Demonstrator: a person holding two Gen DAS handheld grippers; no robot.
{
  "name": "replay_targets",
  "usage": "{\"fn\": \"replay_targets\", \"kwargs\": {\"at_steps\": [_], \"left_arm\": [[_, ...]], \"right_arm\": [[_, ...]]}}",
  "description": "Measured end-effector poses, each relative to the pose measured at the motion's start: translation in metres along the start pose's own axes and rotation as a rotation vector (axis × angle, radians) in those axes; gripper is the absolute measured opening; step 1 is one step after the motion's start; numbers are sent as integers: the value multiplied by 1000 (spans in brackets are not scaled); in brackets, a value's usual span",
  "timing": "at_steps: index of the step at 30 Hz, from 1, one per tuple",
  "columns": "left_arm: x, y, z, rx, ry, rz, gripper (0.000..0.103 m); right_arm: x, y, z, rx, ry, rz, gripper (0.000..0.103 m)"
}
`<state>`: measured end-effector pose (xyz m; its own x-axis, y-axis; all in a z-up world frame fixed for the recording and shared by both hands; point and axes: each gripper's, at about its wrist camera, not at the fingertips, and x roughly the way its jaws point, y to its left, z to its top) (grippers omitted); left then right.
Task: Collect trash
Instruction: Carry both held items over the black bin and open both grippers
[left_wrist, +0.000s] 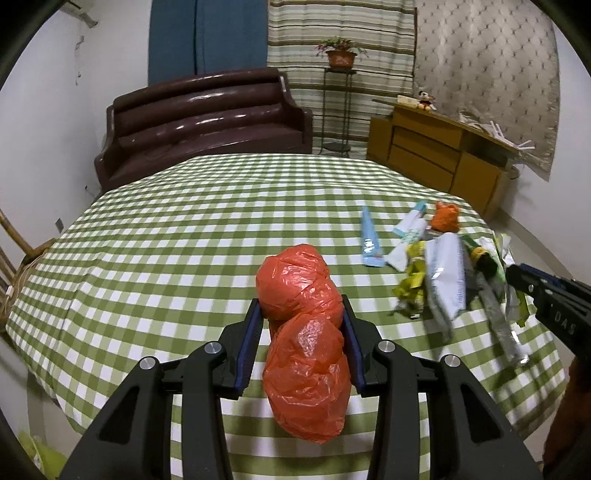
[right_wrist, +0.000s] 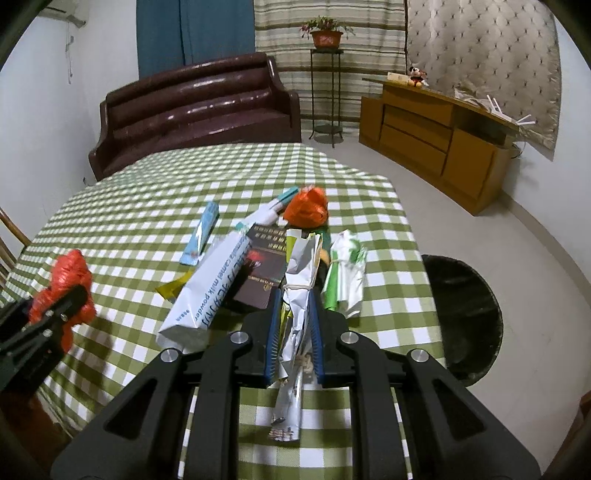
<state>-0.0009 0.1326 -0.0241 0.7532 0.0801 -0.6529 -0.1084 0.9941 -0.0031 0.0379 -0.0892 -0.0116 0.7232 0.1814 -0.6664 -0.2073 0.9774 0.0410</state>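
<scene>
My left gripper (left_wrist: 303, 306) is shut on an orange plastic bag (left_wrist: 306, 339), crumpled into a long lump, and holds it above the green checked tablecloth (left_wrist: 184, 229). The bag and left gripper also show at the left of the right wrist view (right_wrist: 68, 280). My right gripper (right_wrist: 295, 299) is shut on a crumpled silver wrapper (right_wrist: 297, 332) tied with a rubber band. In front of it lies a pile of trash: a white milk powder pouch (right_wrist: 207, 291), a dark box (right_wrist: 260, 266), a green-white packet (right_wrist: 345, 273), a small orange bag (right_wrist: 306, 206), a blue sachet (right_wrist: 201, 232).
A black-lined trash bin (right_wrist: 465, 314) stands on the floor right of the table. A brown sofa (left_wrist: 199, 122) sits beyond the table's far edge. A wooden cabinet (left_wrist: 436, 155) and a plant stand (left_wrist: 338, 92) are at the back right.
</scene>
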Motion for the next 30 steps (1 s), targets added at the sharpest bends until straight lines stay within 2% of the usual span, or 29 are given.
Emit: {"fn": "replay_targets", "kwargs": {"at_steps": [5,9,20,30], "left_arm": [[-5,-25,7,37,-22,-51,41],[-10,-50,13,73,-41,-104,41],[-10,-153,31,186,-101,-251,41],[19,-235,38,269,-87,-282,41]], "right_arm": [[-13,-18,5,13,-33,-30,15],[-22,-49,7,43,-60,-88,15],[-20,-139,0,138,-79,-218,15],[-1,-184,-9,178,-69,-235,15]]}}
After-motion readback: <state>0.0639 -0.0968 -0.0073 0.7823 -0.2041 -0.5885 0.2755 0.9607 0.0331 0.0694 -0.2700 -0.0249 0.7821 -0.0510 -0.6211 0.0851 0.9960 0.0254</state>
